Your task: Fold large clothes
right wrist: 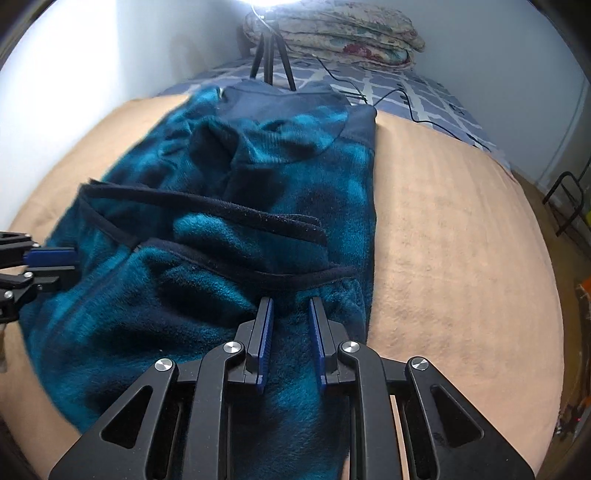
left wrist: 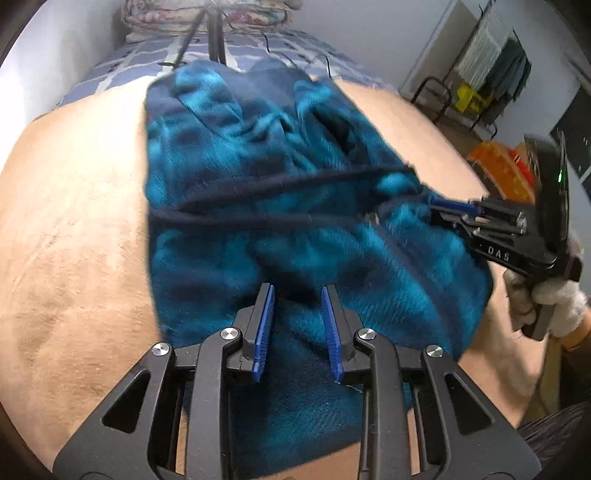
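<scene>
A teal and navy fleece garment (left wrist: 258, 177) lies partly folded on a tan blanket (left wrist: 74, 221); it also shows in the right wrist view (right wrist: 221, 221). Dark trimmed edges cross its middle. My left gripper (left wrist: 298, 291) is open, its jaws apart over the garment's near end. My right gripper (right wrist: 290, 304) is open above the near right part of the fleece. The right gripper also shows in the left wrist view (left wrist: 443, 210) at the garment's right edge, held by a gloved hand. The left gripper shows in the right wrist view (right wrist: 55, 262) at the garment's left edge.
A tripod (right wrist: 271, 55) stands on a blue patterned sheet (right wrist: 406, 96) beyond the garment, with folded floral quilts (right wrist: 343, 33) behind it and a cable (right wrist: 402, 99) across the sheet. A metal rack (left wrist: 439, 99) and an orange crate (left wrist: 506, 166) stand on the floor at the right.
</scene>
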{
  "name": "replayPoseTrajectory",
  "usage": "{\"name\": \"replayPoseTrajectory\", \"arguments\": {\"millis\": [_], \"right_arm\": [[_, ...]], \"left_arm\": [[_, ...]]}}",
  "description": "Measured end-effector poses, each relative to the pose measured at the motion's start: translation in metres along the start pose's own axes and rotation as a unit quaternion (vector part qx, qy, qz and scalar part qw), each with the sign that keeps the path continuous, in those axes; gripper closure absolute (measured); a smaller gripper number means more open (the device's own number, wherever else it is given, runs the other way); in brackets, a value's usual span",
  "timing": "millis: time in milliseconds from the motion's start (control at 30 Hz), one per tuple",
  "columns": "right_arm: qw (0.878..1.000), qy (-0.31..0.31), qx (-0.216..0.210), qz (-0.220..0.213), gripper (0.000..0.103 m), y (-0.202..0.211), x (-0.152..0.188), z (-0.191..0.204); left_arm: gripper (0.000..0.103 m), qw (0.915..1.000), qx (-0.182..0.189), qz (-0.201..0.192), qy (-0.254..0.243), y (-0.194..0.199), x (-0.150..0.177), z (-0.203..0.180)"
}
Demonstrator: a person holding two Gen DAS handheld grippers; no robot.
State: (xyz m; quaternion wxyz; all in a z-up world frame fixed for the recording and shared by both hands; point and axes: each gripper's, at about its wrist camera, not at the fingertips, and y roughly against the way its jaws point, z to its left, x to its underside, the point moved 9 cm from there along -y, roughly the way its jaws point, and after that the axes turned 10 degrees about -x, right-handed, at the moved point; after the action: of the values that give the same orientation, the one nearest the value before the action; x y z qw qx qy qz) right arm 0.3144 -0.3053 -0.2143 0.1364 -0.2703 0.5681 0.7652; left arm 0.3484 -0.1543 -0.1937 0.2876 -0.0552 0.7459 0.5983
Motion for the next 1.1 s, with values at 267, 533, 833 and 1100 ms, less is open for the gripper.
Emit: {"name": "replayPoseTrajectory", "arguments": {"millis": [267,533,833,1100], "right_arm": [[0.993,0.001,-0.040,-0.113,0.054,0.061,-0.065,-0.022],[0.993,-0.025,-0.062,-0.096,0.053,0.025,-0.125,-0.068],[0.987,-0.104,-0.097,-0.074,0.053,-0.044,-0.146,-0.117],[0.981,-0.129,-0.127,-0.061,0.053,-0.095,-0.172,-0.137]], "left_arm": [[0.047,0.9967,-0.007,-0.066,0.047,0.040,-0.084,0.063],[0.042,0.9920,0.009,-0.037,0.120,-0.012,-0.157,0.128],[0.040,0.9834,0.030,0.008,0.179,-0.091,-0.186,0.163],[0.040,0.9771,0.034,0.036,0.207,-0.154,-0.206,0.182]]}}
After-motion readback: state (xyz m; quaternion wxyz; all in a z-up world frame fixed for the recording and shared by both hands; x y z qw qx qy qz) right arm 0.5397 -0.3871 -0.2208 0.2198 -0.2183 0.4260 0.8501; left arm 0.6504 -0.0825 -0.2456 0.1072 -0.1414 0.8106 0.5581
